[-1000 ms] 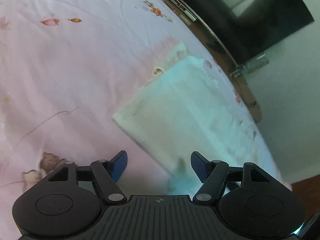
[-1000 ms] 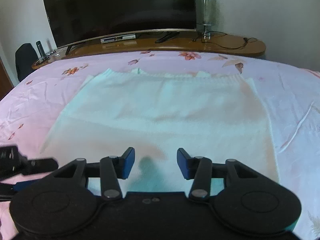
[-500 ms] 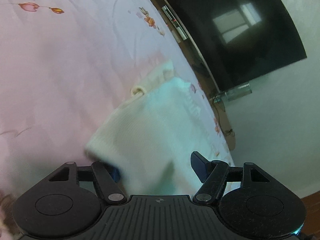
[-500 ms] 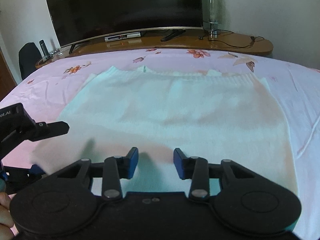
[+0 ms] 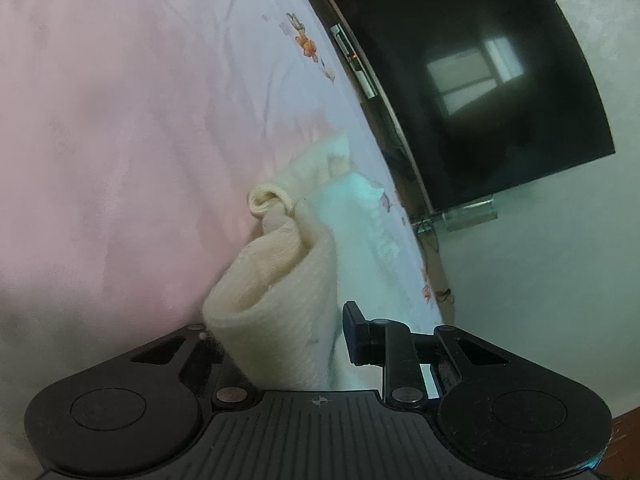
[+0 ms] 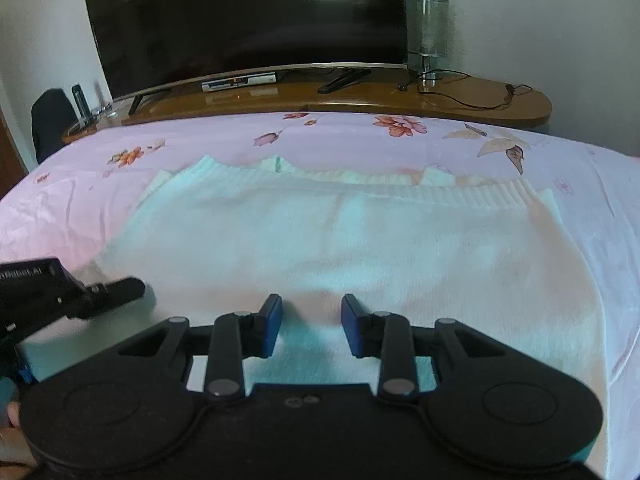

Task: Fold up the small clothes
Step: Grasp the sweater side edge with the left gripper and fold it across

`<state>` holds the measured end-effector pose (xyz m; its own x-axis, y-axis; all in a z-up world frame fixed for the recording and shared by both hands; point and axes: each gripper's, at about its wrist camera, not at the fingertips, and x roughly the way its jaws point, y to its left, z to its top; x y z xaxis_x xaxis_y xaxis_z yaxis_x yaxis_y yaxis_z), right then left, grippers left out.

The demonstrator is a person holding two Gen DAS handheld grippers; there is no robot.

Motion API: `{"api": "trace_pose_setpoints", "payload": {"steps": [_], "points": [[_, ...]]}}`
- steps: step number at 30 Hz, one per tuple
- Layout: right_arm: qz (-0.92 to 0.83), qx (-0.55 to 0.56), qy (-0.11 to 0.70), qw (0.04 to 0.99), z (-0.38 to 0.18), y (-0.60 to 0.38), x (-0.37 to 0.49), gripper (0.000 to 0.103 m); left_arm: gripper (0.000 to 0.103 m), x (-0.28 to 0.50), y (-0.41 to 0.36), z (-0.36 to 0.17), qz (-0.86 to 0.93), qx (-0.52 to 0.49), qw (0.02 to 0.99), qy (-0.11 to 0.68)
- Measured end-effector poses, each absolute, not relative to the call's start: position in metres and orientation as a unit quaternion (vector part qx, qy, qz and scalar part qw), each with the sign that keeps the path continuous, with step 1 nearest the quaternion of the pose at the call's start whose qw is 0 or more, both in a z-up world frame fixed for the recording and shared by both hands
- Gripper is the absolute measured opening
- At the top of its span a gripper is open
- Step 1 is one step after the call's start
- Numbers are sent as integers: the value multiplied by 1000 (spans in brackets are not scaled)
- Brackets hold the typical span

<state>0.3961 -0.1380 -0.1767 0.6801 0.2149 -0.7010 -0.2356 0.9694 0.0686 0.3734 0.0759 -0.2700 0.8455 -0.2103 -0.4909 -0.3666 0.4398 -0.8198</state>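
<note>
Both grippers closing: left gripper (image 5: 280, 344) now apparently pinches the bunched near-left corner of the knit garment (image 6: 340, 240); right gripper (image 6: 311, 320) fingers spread over the near hem, fold starting

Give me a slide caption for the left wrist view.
Left gripper closing on bunched cream knit garment over pink bedsheet.

From my left wrist view, the bunched cream garment (image 5: 276, 320) covers the left claw's (image 5: 304, 336) nine o'clock finger, so I can't see whether the closing pads pinch it. In the right wrist view, the left claw (image 6: 116, 288) is cut off at nine o'clock, and the garment's (image 6: 344, 248) near hem hides behind my right claw (image 6: 310, 322).
</note>
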Motion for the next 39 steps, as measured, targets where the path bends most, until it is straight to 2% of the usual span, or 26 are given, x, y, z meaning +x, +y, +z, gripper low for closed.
{"api": "trace_pose_setpoints", "payload": {"steps": [2, 3, 4, 6, 16, 18, 21, 26, 29, 34, 36, 38, 39], "points": [[124, -11, 378, 917, -174, -140, 396, 32, 26, 376, 75, -270, 48, -523, 805, 275], [123, -11, 376, 918, -174, -140, 396, 32, 22, 377, 74, -270, 49, -518, 807, 280], [120, -13, 377, 918, -175, -140, 396, 32, 14, 378, 74, -269, 52, -514, 807, 285], [120, -23, 380, 917, -179, -138, 397, 32, 12, 376, 77, -267, 59, -515, 805, 289], [128, -16, 381, 915, -176, -142, 390, 32, 12, 367, 75, -273, 60, -521, 806, 275], [127, -15, 379, 916, -174, -142, 391, 32, 8, 368, 75, -272, 61, -517, 807, 278], [126, -11, 372, 919, -172, -142, 393, 32, 8, 366, 74, -270, 66, -509, 812, 278], [114, -42, 370, 921, -188, -139, 400, 30, 7, 365, 68, -256, 54, -479, 835, 265], [117, -81, 355, 924, -192, -133, 393, 31, 7, 368, 52, -224, 15, -412, 880, 235], [125, -52, 351, 927, -192, -143, 392, 31, 7, 385, -3, -189, -83, -301, 922, 229], [137, -9, 356, 924, -188, -158, 392, 30, 7, 390, -33, -184, -131, -257, 927, 241], [135, 45, 359, 922, -182, -181, 389, 19, 7, 395, -61, -188, -166, -228, 921, 268], [135, 71, 360, 920, -180, -195, 386, 19, 7, 396, -73, -192, -179, -217, 917, 282]]}}
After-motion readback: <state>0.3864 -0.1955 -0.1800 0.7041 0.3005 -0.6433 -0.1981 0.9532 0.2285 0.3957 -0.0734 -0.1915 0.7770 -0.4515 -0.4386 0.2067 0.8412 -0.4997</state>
